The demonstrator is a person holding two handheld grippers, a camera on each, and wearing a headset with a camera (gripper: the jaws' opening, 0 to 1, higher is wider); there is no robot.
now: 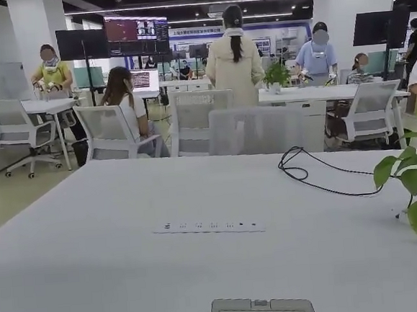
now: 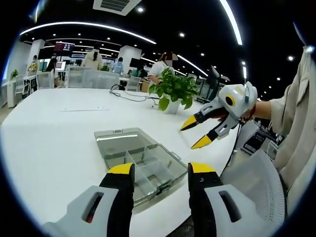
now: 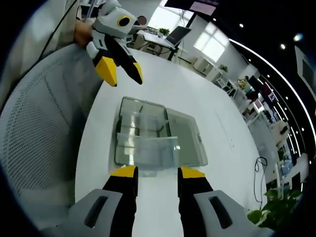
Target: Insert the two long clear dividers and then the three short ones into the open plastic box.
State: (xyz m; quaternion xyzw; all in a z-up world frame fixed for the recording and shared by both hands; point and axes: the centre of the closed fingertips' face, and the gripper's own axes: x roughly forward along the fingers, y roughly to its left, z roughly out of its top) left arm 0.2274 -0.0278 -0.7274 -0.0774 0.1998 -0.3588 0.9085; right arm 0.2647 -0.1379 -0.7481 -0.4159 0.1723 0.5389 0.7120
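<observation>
Where the plastic box [image 2: 140, 158] lies: open on the white table [image 2: 54, 123], close to the edge at the person's side, both halves flat on the top.
Base [image 2: 158, 170]: the near half in the left gripper view; clear partitions [image 2: 143, 165] cross inside it and mark off several compartments. Their number cannot be told.
Lid [image 2: 116, 140]: the far half in that view, flat and grey-clear, lying against the base along one long side.
Left gripper [image 2: 162, 170]: jaws spread, nothing between them; held in the air just short of the box, aimed at the base.
Right gripper [image 3: 157, 173]: jaws spread and empty; held above the table edge, looking down on the box from its near side. In the left gripper view it hangs to the right of the box, clear of it.
Gripper spacing: apart from each other; neither touches the box.
Potted plant [image 2: 173, 89]: on the table beyond the box, toward the right.
Black cable [image 1: 318, 172]: in loose loops on the table top, near the plant.
Socket strip [image 1: 209, 227]: set flush in the middle of the table.
Mesh chair [image 3: 39, 133]: white, at the table edge beside the box.
Background: people [image 1: 235, 53] at other desks, office chairs, wall screens.
</observation>
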